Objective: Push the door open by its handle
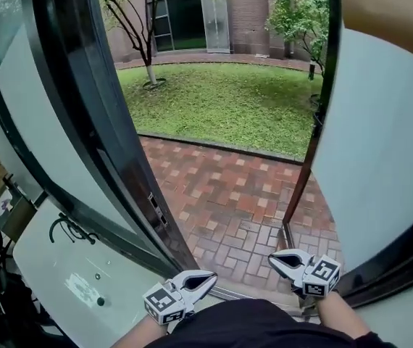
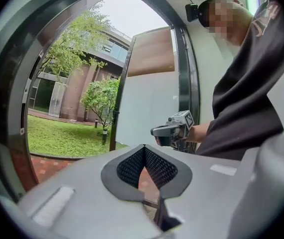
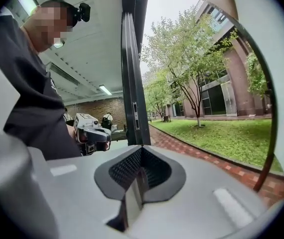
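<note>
Double door, standing open. Far left in the head view is the left door leaf (image 1: pixel 83 122): thick black frame around a pale, frosted-looking panel, swung in towards the person, with a small metal latch plate (image 1: pixel 156 209) on its free edge. Low on its inner face there's a dark curly bit that I take for the handle (image 1: pixel 69 228), but it's too small to be sure. The top and left side of that leaf are cut off by the picture.

Through the gap in the middle you get red brick paving (image 1: pixel 228 194), then a lawn (image 1: pixel 228 100) with a thin tree (image 1: pixel 145 42) and a brick building (image 1: pixel 250 6) behind.

The left gripper (image 1: pixel 210 276) sits at the bottom left of centre, near the foot of the left leaf's edge and well apart from the handle. It lies roughly level and points out at the doorway, with its jaws pinched together on nothing. I can't tell if it brushes the frame.

The right gripper (image 1: pixel 273 258) is beside it over the threshold. It has the same pose, and its jaws are closed and empty too. Both forearms are mostly hidden behind the person's dark shirt (image 1: pixel 250 325).

Far right is the right door leaf (image 1: pixel 380 158), a pale panel in a black frame with its outer side cropped. No handle shows on it.
</note>
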Action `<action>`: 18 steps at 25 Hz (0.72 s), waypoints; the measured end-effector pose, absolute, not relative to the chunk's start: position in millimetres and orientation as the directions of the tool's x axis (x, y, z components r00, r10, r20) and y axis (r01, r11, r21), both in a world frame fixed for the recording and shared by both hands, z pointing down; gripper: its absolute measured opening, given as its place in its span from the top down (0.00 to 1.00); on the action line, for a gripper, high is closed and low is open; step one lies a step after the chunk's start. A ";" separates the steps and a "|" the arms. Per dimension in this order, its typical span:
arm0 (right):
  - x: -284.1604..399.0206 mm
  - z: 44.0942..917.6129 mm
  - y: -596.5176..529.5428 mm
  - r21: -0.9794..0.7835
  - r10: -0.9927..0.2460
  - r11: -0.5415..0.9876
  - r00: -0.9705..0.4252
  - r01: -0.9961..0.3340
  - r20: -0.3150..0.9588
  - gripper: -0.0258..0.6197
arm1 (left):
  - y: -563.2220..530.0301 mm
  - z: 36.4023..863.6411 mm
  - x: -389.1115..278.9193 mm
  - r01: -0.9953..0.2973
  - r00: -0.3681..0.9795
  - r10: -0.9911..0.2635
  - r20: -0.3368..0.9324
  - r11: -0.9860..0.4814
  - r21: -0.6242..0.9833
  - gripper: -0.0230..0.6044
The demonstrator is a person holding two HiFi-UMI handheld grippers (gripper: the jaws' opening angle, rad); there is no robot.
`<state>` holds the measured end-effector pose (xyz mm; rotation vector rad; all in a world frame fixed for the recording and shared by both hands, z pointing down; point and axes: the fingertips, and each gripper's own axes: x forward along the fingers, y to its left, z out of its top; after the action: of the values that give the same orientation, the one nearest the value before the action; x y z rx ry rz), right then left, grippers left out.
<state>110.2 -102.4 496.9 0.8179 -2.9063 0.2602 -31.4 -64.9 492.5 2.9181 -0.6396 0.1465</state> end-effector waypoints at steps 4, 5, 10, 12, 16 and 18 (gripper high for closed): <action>120.1 498.8 -25.0 -0.164 -0.518 0.825 -0.840 -0.541 0.161 0.96 | -16.6 496.8 -6.8 -0.387 0.922 -0.373 0.106 -0.902 0.190 0.96; 125.9 503.5 -5.8 -0.163 -0.532 0.815 -0.829 -0.557 0.173 0.96 | -5.3 498.4 1.3 -0.371 0.928 -0.357 0.102 -0.906 0.205 0.96; 165.4 526.1 68.6 -0.280 -0.649 0.684 -0.737 -0.673 0.188 0.96 | 37.1 494.6 36.9 -0.275 0.961 -0.262 0.086 -0.932 0.236 0.96; 168.0 529.7 84.5 -0.301 -0.701 0.629 -0.690 -0.717 0.180 0.96 | 39.6 492.0 33.6 -0.248 0.968 -0.233 0.091 -0.945 0.216 0.96; 148.6 519.9 91.5 -0.286 -0.789 0.542 -0.596 -0.790 0.152 0.96 | 36.6 484.0 5.9 -0.180 0.983 -0.169 0.076 -0.965 0.193 0.96; 129.5 515.1 92.6 -0.300 -0.822 0.502 -0.555 -0.811 0.126 0.96 | 40.1 485.5 -16.3 -0.144 0.988 -0.130 0.083 -0.973 0.179 0.96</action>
<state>129.5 92.6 515.1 1.4968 -2.7514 0.5212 -16.3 40.1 485.5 2.9466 -0.2049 0.1055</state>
